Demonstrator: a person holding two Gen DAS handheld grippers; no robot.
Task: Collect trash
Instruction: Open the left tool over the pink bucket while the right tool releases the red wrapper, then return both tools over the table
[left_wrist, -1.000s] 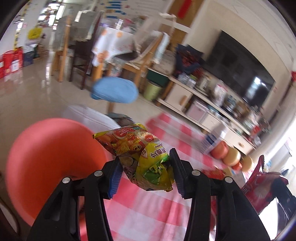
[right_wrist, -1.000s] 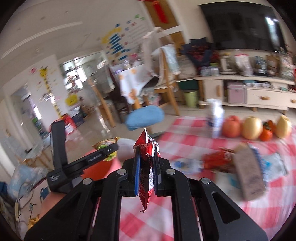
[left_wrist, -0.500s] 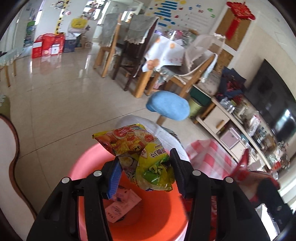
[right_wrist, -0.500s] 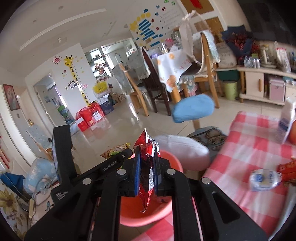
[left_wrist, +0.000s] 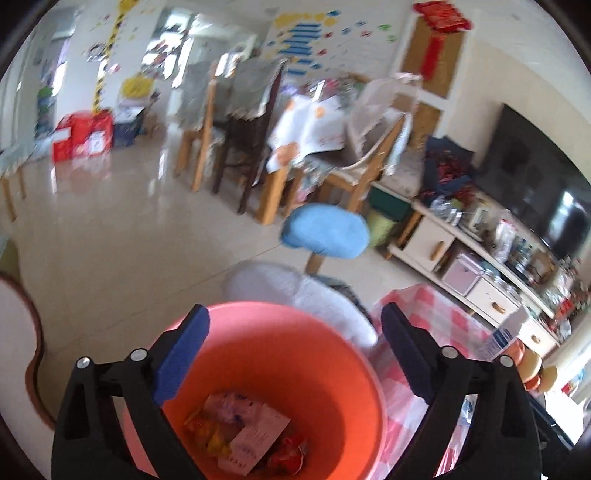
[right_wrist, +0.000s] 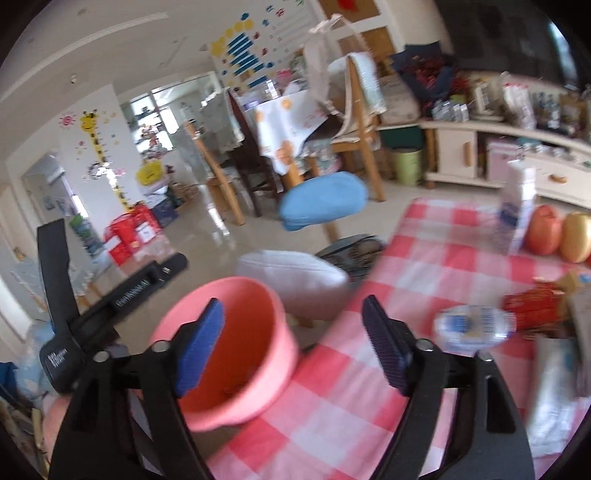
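A pink plastic basin (left_wrist: 295, 373) sits right under my left gripper (left_wrist: 295, 350), whose jaws are opening with nothing between them. Snack wrappers (left_wrist: 243, 439) lie on the basin's bottom, among them a yellow packet and a red one. In the right wrist view the same basin (right_wrist: 255, 354) stands at the left edge of the red-checked tablecloth (right_wrist: 369, 369). My right gripper (right_wrist: 295, 350) hovers beside it, jaws opening and empty. The left gripper's black body (right_wrist: 110, 295) shows at the left of that view.
More litter lies on the cloth to the right: a crushed clear bottle (right_wrist: 472, 325), a red packet (right_wrist: 535, 306), a white carton (right_wrist: 517, 210) and round fruit (right_wrist: 546, 229). A white cushioned stool (left_wrist: 295, 291) and a blue stool (left_wrist: 325, 232) stand beyond the basin.
Both grippers have sprung open. The yellow snack packet left the left jaws and the red wrapper left the right jaws; both now lie in the basin. Both hands moved over the basin.
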